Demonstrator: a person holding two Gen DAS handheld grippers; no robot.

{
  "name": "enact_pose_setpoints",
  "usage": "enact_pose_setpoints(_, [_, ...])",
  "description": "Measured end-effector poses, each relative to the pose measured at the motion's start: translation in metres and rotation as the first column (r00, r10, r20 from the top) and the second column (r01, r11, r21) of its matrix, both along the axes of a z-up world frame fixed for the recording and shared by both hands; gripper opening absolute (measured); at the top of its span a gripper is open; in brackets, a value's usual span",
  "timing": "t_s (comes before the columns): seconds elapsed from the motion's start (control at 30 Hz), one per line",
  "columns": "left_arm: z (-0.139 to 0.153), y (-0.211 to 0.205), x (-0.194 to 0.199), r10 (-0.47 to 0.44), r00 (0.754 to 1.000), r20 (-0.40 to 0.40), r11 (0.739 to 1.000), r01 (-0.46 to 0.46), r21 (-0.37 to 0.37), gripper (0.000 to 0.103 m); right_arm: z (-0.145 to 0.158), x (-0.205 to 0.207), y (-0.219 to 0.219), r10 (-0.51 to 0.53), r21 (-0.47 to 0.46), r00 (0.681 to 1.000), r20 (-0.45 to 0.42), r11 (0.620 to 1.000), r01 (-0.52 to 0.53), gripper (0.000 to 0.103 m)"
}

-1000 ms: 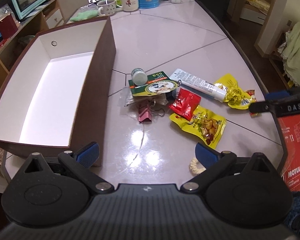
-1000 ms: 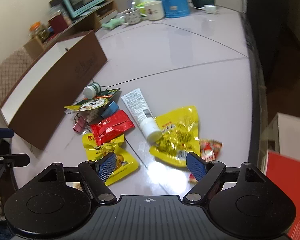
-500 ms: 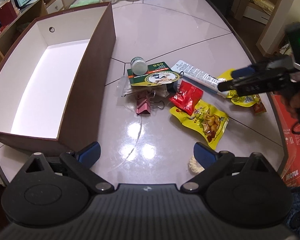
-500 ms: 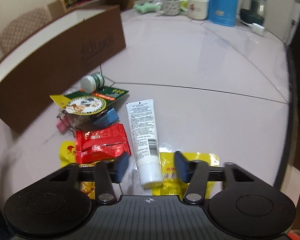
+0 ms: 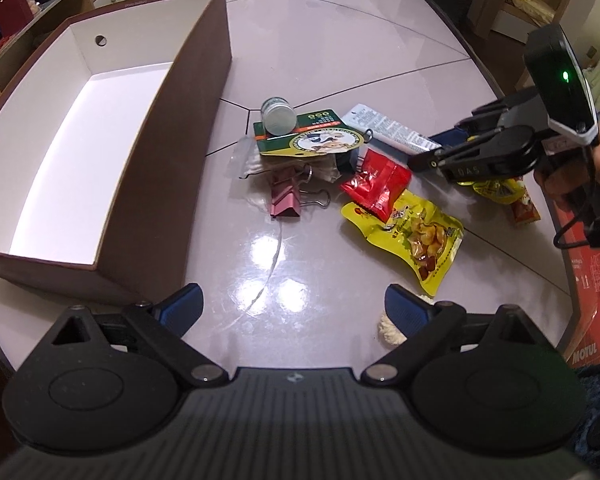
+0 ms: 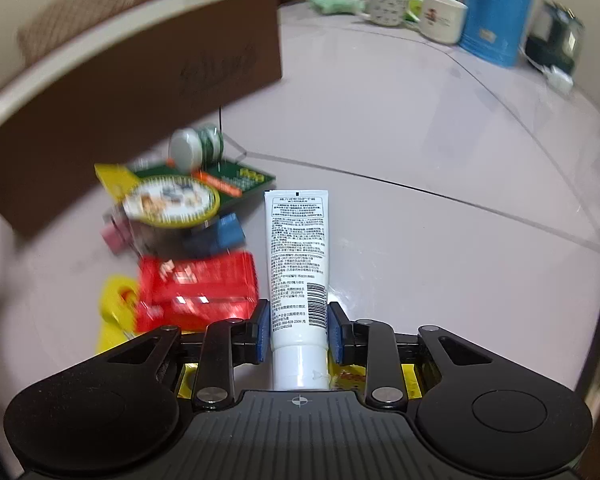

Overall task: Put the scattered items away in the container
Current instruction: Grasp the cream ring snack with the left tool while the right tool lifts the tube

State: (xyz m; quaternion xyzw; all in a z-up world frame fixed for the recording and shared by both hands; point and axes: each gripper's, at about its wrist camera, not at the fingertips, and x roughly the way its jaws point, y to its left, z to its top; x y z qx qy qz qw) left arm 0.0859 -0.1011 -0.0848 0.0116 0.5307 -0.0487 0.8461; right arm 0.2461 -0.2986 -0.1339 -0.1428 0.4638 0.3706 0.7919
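The brown box with a white inside stands open at the left; its outer wall shows in the right wrist view. Beside it lie a small jar, a green card pack, a pink binder clip, a red packet and a yellow snack bag. My right gripper is shut on the white tube near its cap, low over the table. In the left wrist view it covers the tube's cap end. My left gripper hangs open, holding nothing.
A yellow packet and a small sachet lie under the right gripper. A red carton stands past the table's right edge. Mugs and a blue flask stand at the far end. A beige pad lies by my left gripper's right finger.
My right gripper has come down and forward over the white tube and closed on it. My left gripper has shifted slightly, staying open.
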Motion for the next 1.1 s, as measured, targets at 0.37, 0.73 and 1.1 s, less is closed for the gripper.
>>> enact_pose_setpoints(0.37, [-0.021, -0.025, 0.0, -0.174, 0.985, -0.018, 0.983, 0.173, -0.056, 0.08, 0.046, -0.001, -0.081, -0.284, 0.349, 0.924, -0.256, 0.864, 0.363, 0.028])
enact_pose_setpoints(0.73, [-0.052, -0.067, -0.001, -0.35, 0.935, -0.053, 0.936, 0.348, -0.053, 0.054, 0.075, -0.04, -0.117, -0.356, 0.359, 0.899, -0.255, 0.829, 0.43, 0.029])
enact_pose_setpoints(1.1, [-0.056, -0.071, -0.001, -0.366, 0.93, -0.037, 0.931, 0.366, -0.002, 0.017, 0.072, -0.056, -0.115, -0.333, 0.336, 0.907, -0.258, 0.849, 0.408, 0.029])
